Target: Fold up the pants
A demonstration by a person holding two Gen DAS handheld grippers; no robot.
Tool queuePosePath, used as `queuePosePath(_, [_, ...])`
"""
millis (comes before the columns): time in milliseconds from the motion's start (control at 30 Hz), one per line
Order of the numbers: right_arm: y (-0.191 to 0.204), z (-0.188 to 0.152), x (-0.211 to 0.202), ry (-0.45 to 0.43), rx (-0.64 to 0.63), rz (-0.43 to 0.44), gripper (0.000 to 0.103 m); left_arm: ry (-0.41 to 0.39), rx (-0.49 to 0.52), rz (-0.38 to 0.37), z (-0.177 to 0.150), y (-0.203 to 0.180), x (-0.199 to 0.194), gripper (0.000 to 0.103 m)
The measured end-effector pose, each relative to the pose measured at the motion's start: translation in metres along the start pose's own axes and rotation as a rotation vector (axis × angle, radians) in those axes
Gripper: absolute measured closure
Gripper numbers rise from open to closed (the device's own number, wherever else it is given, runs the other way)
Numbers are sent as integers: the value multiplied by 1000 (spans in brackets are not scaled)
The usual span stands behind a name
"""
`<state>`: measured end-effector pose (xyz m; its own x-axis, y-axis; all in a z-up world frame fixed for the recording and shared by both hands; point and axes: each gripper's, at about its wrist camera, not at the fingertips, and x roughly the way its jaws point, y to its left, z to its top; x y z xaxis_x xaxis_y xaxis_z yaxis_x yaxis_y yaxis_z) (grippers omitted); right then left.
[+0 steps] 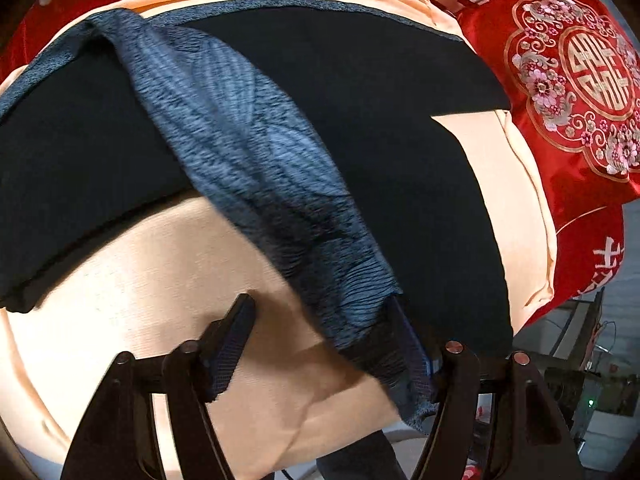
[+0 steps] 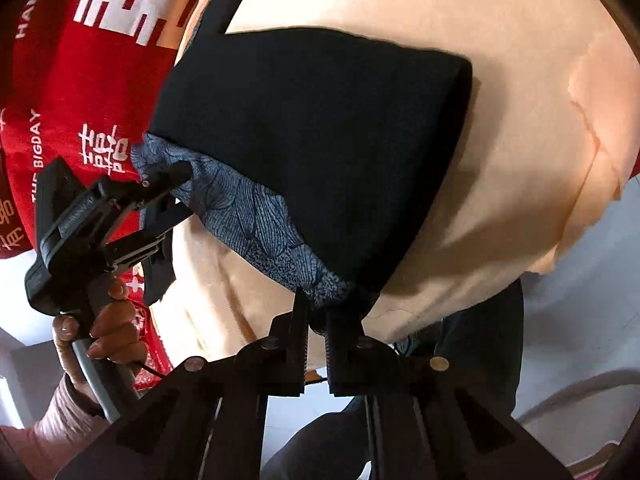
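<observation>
Peach bedding (image 1: 140,280) under dark pants (image 2: 312,132), red pillow (image 1: 576,80) beside; left fingers (image 1: 236,336) apart, right fingers (image 2: 300,320) pinch pants.

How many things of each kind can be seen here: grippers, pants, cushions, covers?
Grippers: 2, left gripper and right gripper
Dark pants with a blue leaf-print lining: 1
Red embroidered cushion: 1
Peach cover: 1
Red cloth with white characters: 1
Total: 6
</observation>
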<state>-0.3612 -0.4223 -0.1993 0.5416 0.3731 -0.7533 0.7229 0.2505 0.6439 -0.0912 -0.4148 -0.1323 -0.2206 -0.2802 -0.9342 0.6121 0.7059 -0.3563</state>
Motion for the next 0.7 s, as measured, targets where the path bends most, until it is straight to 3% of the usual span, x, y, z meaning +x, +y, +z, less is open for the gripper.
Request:
queuePosePath(33, [3,3,-4,6,-6,13,97,10,0,-21,1,-3,2,60])
queuePosePath(67, [8,7,-10,10,-15,31,97,30,1,-32,2,-4,4,82])
queuePosePath(133, [17,16,-22,11,-35,65,97,42,-8,-32,4,-7,4,84])
queuePosePath(200, [33,29,-37,-2,-76,88,97,36,-19,-47,9,-11,-3,94])
queuePosePath(400, [84,105,-93,-94,-207,128,97,-54,-23,-91,45,-29,-43,94])
queuePosePath(533, [120,166,-114,-161,-302,84,97,-100,-36,-109,89,-41,-57,94])
queuePosePath(700, [164,249,-114,-207,-400,-8,97,-213,32,-30,152,-66,-67,94])
